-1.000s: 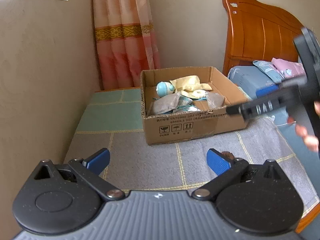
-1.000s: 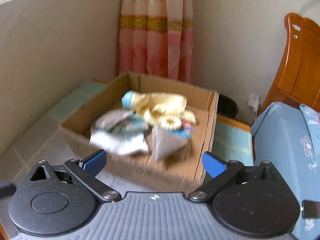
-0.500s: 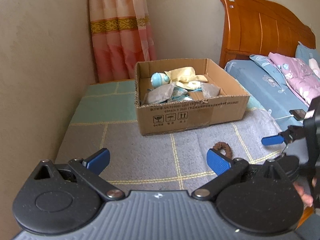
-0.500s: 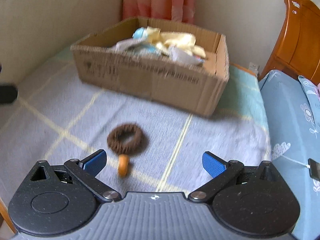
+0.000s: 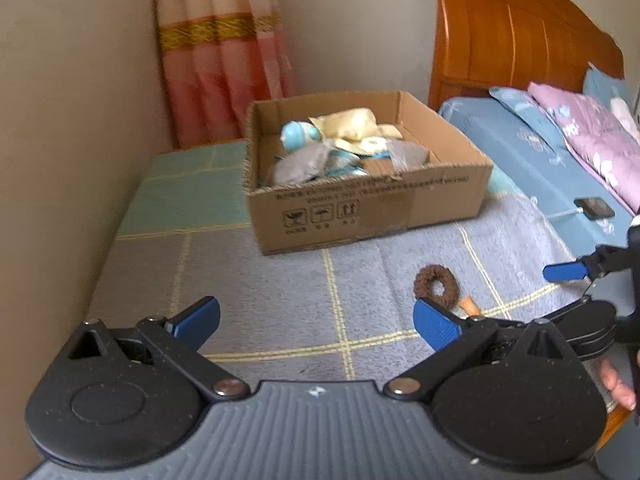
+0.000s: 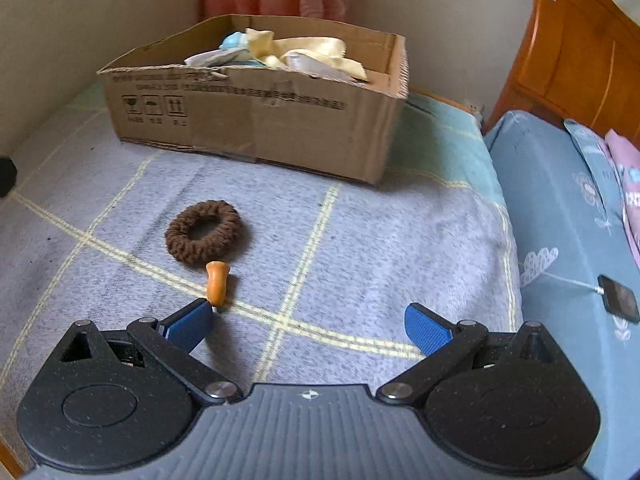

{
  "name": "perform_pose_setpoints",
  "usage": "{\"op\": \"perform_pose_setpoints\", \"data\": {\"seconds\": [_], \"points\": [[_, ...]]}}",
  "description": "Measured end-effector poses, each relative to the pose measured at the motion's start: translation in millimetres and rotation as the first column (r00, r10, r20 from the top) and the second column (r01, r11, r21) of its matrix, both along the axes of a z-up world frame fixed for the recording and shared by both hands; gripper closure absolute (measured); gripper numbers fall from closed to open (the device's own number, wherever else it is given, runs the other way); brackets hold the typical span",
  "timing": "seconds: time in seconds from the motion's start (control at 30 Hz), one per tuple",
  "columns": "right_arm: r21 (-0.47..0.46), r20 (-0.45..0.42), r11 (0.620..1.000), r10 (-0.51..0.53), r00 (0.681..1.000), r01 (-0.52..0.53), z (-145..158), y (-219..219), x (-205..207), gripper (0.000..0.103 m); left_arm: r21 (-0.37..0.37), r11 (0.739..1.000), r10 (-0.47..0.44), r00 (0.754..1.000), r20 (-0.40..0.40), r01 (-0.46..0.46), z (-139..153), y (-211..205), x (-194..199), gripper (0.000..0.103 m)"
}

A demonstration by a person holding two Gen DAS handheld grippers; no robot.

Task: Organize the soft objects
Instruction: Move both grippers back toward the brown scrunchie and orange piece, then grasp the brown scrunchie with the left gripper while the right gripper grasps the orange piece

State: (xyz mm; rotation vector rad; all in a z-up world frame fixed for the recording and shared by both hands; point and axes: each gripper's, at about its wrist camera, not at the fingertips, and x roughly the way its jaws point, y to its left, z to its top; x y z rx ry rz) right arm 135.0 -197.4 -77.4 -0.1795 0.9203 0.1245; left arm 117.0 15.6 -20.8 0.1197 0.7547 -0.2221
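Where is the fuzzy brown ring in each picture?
Left wrist view: the fuzzy brown hair ring lies right of centre on the grey checked blanket, above the right blue fingertip.
Right wrist view: the ring lies left of centre, beyond the small orange earplug.
Shared landmark: the open cardboard box behind it.

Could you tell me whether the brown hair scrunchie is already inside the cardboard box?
No, the brown hair scrunchie lies on the blanket in front of the cardboard box.
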Motion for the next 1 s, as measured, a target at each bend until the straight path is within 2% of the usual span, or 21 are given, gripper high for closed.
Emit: {"op": "perform_pose_setpoints", "data": {"seconds": [0.33, 0.5, 0.57, 0.67, 0.73, 0.9, 0.97, 1.0], "points": [[0.058, -0.010, 0.998, 0.035, 0.999, -0.034, -4, -16, -9, 0.000, 0.013, 0.991, -0.133, 0.989, -0.059, 0.134, -32, -38, 28, 0.003], [0.060, 0.006, 0.997, 0.046, 0.999, -0.046, -6, -16, -15, 0.000, -0.029, 0.984, -0.177, 0.982, -0.070, 0.175, -38, -53, 40, 0.004], [0.059, 0.008, 0.997, 0.045, 0.999, -0.045, -5, -16, -15, 0.000, -0.029, 0.981, -0.195, 0.979, -0.066, 0.193, -39, -60, 45, 0.009], [0.061, 0.013, 0.997, 0.045, 0.999, -0.045, -5, -16, -17, 0.000, -0.013, 0.975, -0.223, 0.972, -0.075, 0.223, -44, -73, 49, 0.023], [0.062, 0.016, 0.997, 0.046, 0.999, -0.047, -5, -17, -17, 0.000, -0.006, 0.971, -0.239, 0.967, -0.087, 0.239, -48, -80, 51, 0.039], [0.065, 0.029, 0.997, 0.049, 0.998, -0.051, -6, -18, -18, 0.000, -0.010, 0.969, -0.247, 0.964, -0.095, 0.247, -54, -85, 56, 0.040], [0.066, 0.033, 0.996, 0.051, 0.998, -0.053, -6, -17, -19, 0.000, -0.015, 0.969, -0.248, 0.963, -0.103, 0.248, -55, -85, 57, 0.047], [0.066, 0.035, 0.996, 0.053, 0.998, -0.055, -6, -18, -19, 0.000, -0.022, 0.967, -0.253, 0.961, -0.111, 0.252, -55, -86, 57, 0.055]]}}
